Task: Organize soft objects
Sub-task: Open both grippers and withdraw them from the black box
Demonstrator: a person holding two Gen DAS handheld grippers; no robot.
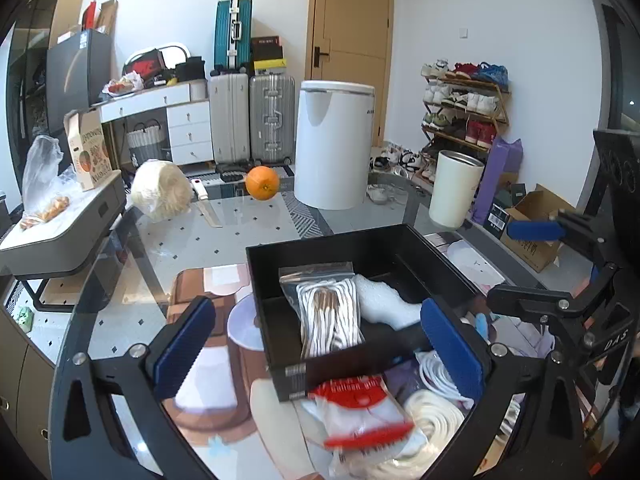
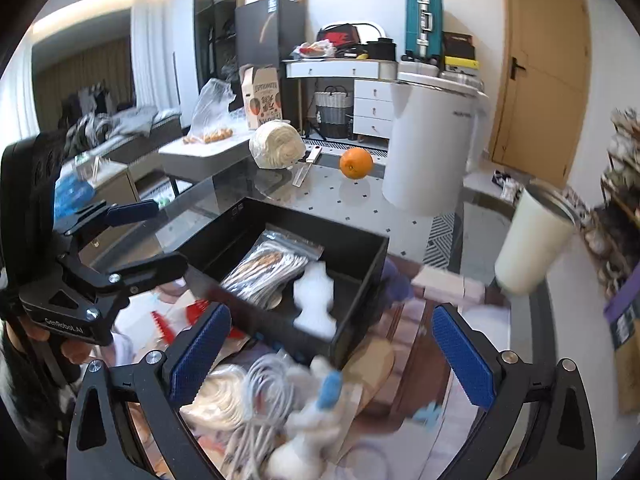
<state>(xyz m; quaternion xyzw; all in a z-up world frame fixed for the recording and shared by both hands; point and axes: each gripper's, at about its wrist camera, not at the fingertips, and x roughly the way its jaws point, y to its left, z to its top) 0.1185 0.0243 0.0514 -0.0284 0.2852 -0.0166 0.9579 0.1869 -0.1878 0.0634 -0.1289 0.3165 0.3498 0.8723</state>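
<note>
Since both tools, left tool (image 1: 316,344) and right tool (image 2: 332,356), gape wide and empty, nothing's grabbed yet. That red-topped packet (image 1: 360,412) at lower centre looks light, floppy, slippery; I'd pinch its stiff header.

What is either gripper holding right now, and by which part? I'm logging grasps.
Nothing is held. The left gripper and right gripper are both open, hovering above the black box and the pile below.

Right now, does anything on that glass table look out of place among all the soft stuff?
Yes: an orange sits alone on the glass table, well beyond the black box. It is fruit, not one of the soft items, unlike the bagged cords inside the box.
</note>
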